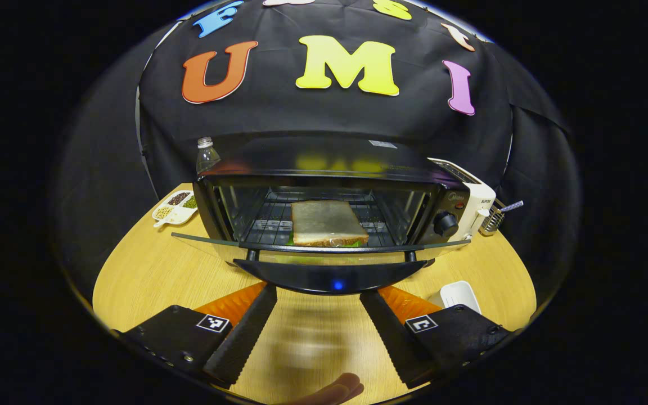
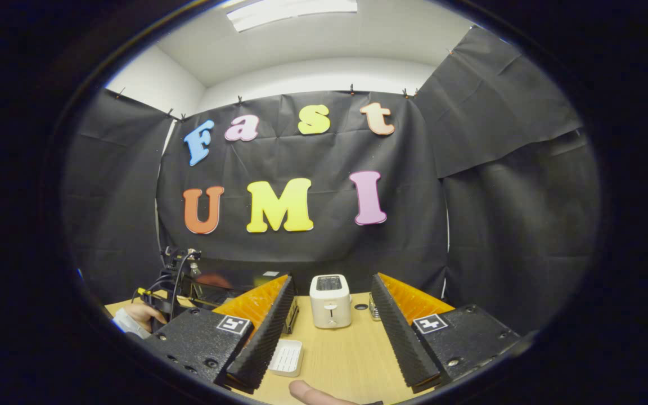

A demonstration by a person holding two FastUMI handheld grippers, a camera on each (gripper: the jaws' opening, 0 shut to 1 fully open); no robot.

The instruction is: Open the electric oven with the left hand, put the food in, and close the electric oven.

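Observation:
In the left gripper view the black electric oven [image 1: 324, 185] stands on the wooden table with its glass door [image 1: 206, 243] swung down nearly flat. A slice of toast with green filling, the sandwich [image 1: 327, 224], lies on the wire rack inside. The door's dark handle [image 1: 329, 278] sits just past my left gripper [image 1: 318, 292], which is open with its fingers wide on either side. In the right gripper view my right gripper [image 2: 332, 280] is open and holds nothing. A corner of the oven [image 2: 228, 292] shows at its left, beside a hand [image 2: 141, 315] holding the other gripper.
A white toaster [image 1: 473, 202] [image 2: 329, 301] stands right of the oven, with a metal rack [image 1: 495, 216] behind it. A small white dish [image 1: 459, 295] [image 2: 286, 357] lies on the table. Left of the oven are a plastic bottle [image 1: 206, 154] and a divided dish of beans [image 1: 176, 205].

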